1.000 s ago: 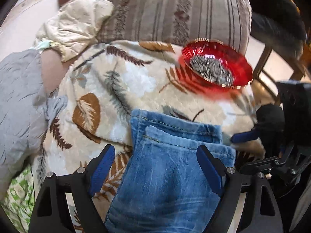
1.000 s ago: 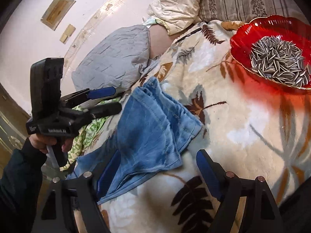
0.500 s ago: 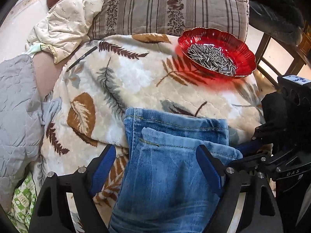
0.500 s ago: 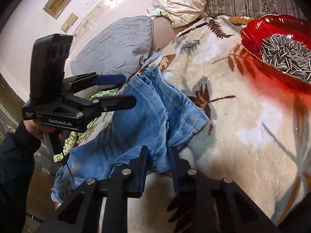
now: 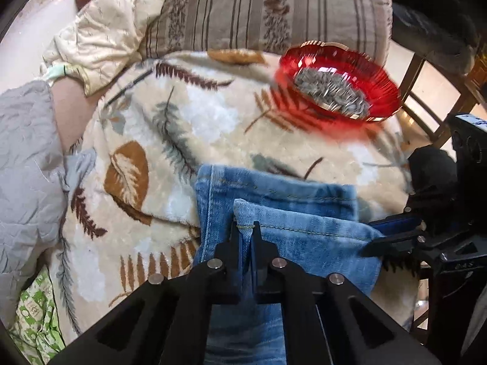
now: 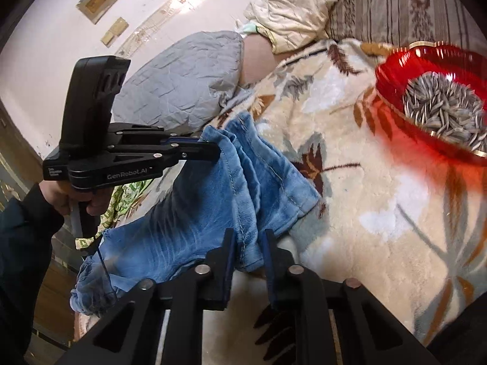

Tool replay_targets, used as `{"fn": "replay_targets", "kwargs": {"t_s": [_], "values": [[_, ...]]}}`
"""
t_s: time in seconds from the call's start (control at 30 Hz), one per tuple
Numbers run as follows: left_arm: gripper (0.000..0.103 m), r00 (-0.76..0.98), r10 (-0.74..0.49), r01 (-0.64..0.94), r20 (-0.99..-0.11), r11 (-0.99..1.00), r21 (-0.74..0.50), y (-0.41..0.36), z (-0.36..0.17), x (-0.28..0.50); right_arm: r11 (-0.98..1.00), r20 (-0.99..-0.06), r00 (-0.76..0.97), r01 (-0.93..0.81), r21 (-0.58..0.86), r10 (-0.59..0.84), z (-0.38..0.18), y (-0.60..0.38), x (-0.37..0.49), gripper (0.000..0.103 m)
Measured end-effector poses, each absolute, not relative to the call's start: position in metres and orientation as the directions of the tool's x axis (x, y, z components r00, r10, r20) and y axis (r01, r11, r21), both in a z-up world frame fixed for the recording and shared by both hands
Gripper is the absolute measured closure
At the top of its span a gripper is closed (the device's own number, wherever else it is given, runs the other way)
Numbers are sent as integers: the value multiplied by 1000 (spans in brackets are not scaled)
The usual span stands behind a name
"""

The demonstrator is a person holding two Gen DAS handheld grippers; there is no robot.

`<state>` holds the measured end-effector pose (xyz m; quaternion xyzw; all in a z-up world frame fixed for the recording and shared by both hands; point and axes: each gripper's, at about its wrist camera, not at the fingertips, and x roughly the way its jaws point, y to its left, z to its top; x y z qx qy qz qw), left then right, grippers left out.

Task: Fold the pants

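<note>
Blue denim pants (image 5: 304, 222) lie with both leg hems on a leaf-print blanket (image 5: 213, 115), the rest hanging off the near edge. My left gripper (image 5: 245, 228) is shut on the left corner of the upper hem. In the right wrist view that same left gripper (image 6: 210, 149) pinches the far side of the pants (image 6: 197, 213). My right gripper (image 6: 246, 237) has the near hem edge between its pads, its jaws closing onto the denim. It shows at the right of the left wrist view as well, my right gripper (image 5: 366, 240) on the hem's right corner.
A red glass bowl (image 5: 289, 67) of sunflower seeds sits on the blanket beyond the pants, also seen as the red bowl (image 6: 386, 91). A striped pillow (image 5: 258, 9) and grey quilt (image 5: 27, 152) lie behind and left. A person's hand (image 6: 57, 194) holds the left gripper.
Both grippers went from wide open astride the hems to closed on the denim, the right one first, the left one just now. The hem has bunched up between them.
</note>
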<state>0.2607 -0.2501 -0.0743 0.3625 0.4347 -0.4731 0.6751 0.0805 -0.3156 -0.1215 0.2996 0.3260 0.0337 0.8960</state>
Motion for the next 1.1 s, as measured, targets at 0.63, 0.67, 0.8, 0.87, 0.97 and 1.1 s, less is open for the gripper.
{"fn": "replay_targets", "kwargs": {"t_s": [0.63,0.67,0.8,0.87,0.97,1.1], "values": [[92,167,-327,913,-930,408,20,-269,-100,296,812,-595,781,216,542,190,-109,-360,100,96],[73,169,-315,901,-934,433,17,-267,-95,300,806,-584,787,209,554,198,-107,-361,96,96],[10,257,-339,859,-905,509,53,-253,-68,303,814,-603,772,211,541,200,-101,-357,87,62],[10,269,-372,850,-888,525,38,-245,-53,304,801,-593,780,219,557,199,-101,-354,75,11],[10,273,-370,836,-888,548,29,-237,-46,307,777,-540,815,197,598,209,-96,-349,60,7],[10,247,-357,857,-901,514,31,-239,-51,301,752,-484,838,146,643,251,-96,-344,60,7]]}}
